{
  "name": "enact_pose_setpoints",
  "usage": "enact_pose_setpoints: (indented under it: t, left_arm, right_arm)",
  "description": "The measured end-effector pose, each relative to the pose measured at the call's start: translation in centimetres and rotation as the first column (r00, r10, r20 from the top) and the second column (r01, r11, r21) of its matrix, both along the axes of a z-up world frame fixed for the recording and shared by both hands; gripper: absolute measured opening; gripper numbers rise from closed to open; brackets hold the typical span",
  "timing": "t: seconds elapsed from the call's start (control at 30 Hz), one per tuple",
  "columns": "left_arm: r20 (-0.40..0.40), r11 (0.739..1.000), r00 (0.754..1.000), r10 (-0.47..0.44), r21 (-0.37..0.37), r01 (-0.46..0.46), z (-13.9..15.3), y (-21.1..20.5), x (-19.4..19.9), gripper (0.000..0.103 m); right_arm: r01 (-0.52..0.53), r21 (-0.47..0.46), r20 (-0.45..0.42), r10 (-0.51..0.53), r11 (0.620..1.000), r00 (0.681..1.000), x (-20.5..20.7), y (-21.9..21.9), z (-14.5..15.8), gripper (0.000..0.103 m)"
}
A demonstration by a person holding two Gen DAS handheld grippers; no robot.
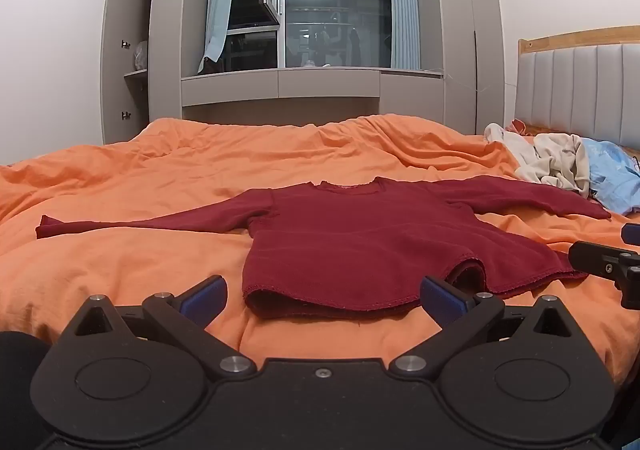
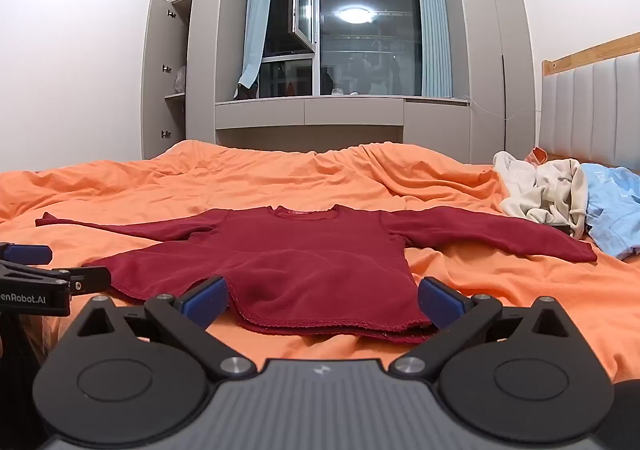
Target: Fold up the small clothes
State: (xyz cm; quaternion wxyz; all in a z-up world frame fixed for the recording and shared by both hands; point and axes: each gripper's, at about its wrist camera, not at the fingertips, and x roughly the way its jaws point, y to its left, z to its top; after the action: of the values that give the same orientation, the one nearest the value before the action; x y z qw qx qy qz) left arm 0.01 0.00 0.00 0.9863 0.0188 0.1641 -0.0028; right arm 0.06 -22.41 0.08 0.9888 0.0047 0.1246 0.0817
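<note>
While the red top [image 1: 352, 242] lay flat, sleeves out, on the orange quilt [image 1: 160, 169], the left gripper [image 1: 324, 296] and right gripper [image 2: 324, 300] hovered just short of its hem, jaws spread and empty.

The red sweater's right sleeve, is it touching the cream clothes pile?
Cannot tell. In the right wrist view the red sweater sleeve end lies close below the cream clothes pile, gap unclear.

Blue garment [image 1: 616, 185] — cut off rightward

One red sweater [image 1: 352, 246] ahead of the left claw; one cream garment [image 1: 548, 161], one blue garment [image 1: 612, 181] far right.
</note>
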Motion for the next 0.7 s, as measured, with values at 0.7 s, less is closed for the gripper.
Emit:
enact_pose_setpoints:
  t: [0.7]
  left_arm:
    - [0.002,1.0,1.0,-0.001,0.001,0.001,0.0,0.0,-0.01,0.102]
  right_arm:
    - [0.001,-0.003,0.001,-0.001,1.0,1.0,0.18,0.17,-0.07,0.103]
